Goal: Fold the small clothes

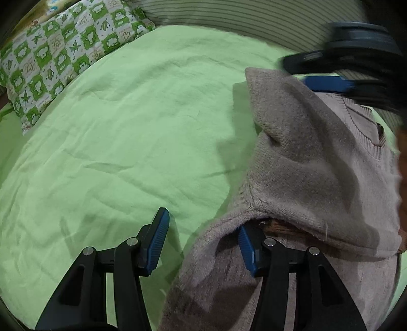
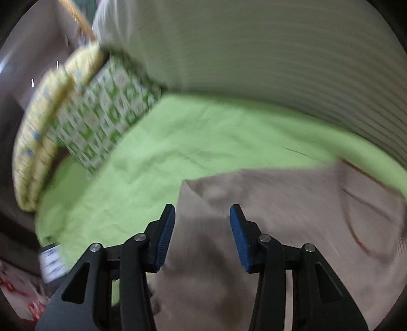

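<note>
We see a fuzzy grey-beige knit sweater [image 1: 318,163] with a ribbed collar lying rumpled on the wrinkled green sheet [image 1: 127,127]. Beyond the sweater lie a green-checked pillow [image 1: 51,58] and a striped cushion [image 1: 254,17]. Our left gripper [image 1: 203,242] has its jaws spread, one under a sweater fold. Our right gripper [image 2: 202,234] hangs over the sweater, jaws spread.

Two low, close views across bedsheet [image 1: 127,142]
</note>
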`<state>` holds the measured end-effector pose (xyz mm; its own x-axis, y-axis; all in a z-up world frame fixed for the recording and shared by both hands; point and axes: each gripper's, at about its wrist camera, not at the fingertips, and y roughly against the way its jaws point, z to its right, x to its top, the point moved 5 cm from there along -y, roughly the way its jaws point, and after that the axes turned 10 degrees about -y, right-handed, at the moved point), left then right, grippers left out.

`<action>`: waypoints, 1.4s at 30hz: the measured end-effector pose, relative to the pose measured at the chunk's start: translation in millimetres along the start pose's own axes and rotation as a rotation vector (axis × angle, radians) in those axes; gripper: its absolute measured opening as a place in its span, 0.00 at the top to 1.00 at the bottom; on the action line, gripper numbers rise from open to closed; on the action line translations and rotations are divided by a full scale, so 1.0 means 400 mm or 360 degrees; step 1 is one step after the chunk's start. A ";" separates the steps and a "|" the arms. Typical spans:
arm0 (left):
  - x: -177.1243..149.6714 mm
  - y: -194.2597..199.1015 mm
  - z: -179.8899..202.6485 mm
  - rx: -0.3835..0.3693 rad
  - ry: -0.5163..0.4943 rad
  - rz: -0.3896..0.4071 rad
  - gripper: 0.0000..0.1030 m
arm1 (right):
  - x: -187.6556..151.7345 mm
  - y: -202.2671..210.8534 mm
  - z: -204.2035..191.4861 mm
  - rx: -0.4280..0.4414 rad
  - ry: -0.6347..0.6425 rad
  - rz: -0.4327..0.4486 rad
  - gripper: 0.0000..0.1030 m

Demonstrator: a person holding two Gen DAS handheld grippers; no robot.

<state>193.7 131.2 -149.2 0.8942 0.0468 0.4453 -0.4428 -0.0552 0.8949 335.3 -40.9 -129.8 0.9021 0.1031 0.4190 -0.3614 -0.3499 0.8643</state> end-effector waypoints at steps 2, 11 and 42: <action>0.002 -0.004 -0.003 -0.0005 -0.0008 0.0003 0.48 | -0.008 -0.053 -0.021 -0.0041 0.0103 -0.0070 0.55; -0.004 0.014 -0.010 -0.0138 0.0097 0.0053 0.76 | 0.013 0.047 0.133 0.0147 -0.0462 0.0312 0.93; 0.182 0.020 0.010 -0.0308 0.0013 -0.0026 0.30 | -0.562 0.546 0.603 -0.0596 -0.1178 0.0604 0.45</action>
<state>255.5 130.2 -109.8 0.9011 0.0543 0.4302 -0.4334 0.1382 0.8905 110.5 -365.1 -102.5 0.5811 -0.6262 0.5198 -0.6013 0.1001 0.7927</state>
